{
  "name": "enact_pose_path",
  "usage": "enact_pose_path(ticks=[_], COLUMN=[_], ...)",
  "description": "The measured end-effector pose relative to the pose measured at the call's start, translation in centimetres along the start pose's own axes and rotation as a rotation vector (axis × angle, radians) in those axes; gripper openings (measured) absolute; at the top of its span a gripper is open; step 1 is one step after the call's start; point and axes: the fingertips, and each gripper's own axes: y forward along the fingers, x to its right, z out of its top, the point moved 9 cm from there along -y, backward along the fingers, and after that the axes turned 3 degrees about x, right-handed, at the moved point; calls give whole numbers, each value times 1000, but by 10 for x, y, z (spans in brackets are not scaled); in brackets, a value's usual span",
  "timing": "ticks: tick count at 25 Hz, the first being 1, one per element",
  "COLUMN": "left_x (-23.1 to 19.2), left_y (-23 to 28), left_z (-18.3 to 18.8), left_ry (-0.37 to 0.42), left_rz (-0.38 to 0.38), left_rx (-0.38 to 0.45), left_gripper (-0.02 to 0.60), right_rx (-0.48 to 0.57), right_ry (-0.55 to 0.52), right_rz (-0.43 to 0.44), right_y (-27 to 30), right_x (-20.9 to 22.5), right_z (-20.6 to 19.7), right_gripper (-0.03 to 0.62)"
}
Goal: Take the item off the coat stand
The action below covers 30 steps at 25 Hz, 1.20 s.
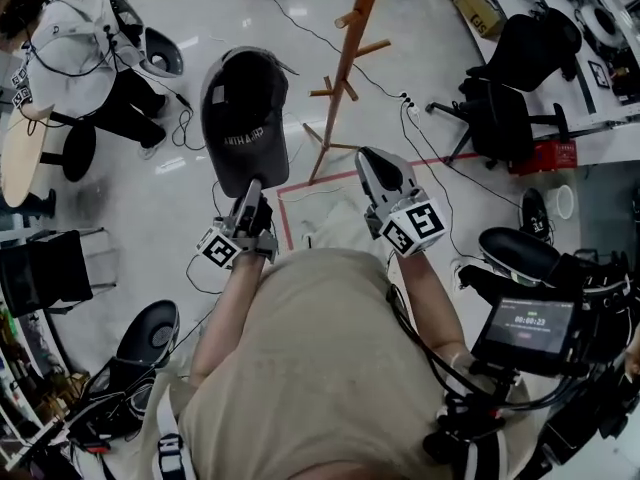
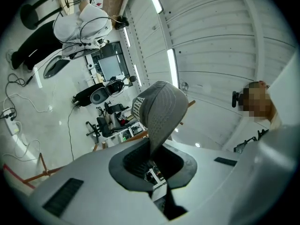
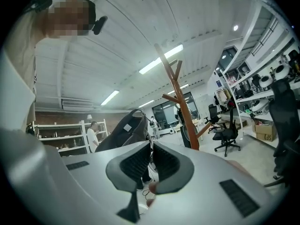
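A dark baseball cap (image 1: 243, 118) hangs off the stand, out in front of me. My left gripper (image 1: 250, 194) is shut on its brim. In the left gripper view the cap (image 2: 159, 109) stands up from between the pads, crown tilted away. The wooden coat stand (image 1: 350, 68) rises just right of the cap, with bare pegs. My right gripper (image 1: 368, 156) is beside the stand's base, shut with nothing between its pads. In the right gripper view the cap (image 3: 124, 130) is to the left and the stand (image 3: 180, 102) is ahead, beyond the gripper (image 3: 151, 161).
A person in white (image 1: 70, 63) sits at the far left by a round table (image 1: 20, 158). Black office chairs (image 1: 505, 108) stand to the right of the stand. Cables (image 1: 420, 118) and red tape lines (image 1: 330, 183) run over the glossy floor. A cardboard box (image 1: 478, 8) lies behind.
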Motion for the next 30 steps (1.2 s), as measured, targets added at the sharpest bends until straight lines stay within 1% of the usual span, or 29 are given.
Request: enact_pose_path(ticks=[4, 7, 9, 11, 13, 14, 16, 19, 21, 26, 30], left_x=[11, 26, 32, 34, 41, 47, 63, 85, 96, 106, 118], left_y=[-3, -1, -20, -49, -62, -62, -50, -32, -30, -33, -32], left_z=[-9, -14, -11, -6, -8, -12, -29, -73, -96, -125, -148], left_ry=[15, 50, 54, 27, 3, 3, 15, 23, 17, 6, 9], left_rz=[-14, -13, -9, -19, -35, -39, -41, -41, -44, -52, -34], left_rx=[-11, 2, 27, 59, 72, 71, 65, 48, 41, 41, 47], left_gripper=[34, 34, 34, 34, 34, 34, 34, 34, 34, 34, 34], right_rx=[0, 2, -1, -7, -19, -26, -35, -40, -45, -60, -71], right_ry=[-2, 11, 4, -31, -62, -66, -56, -40, -41, -42, -37], right_rz=[6, 9, 27, 48, 51, 50, 50, 47, 43, 45, 60], right_y=[-14, -27, -33, -38, -46, -52, -67, -107, -131, -156, -173], right_x=[-1, 5, -13, -44, -60, -58, -42, -12, -2, 7, 22], right_z=[1, 7, 6, 4, 10, 14, 25, 36, 38, 35, 38], right_gripper=[28, 28, 26, 25, 25, 25, 25, 25, 25, 25, 25])
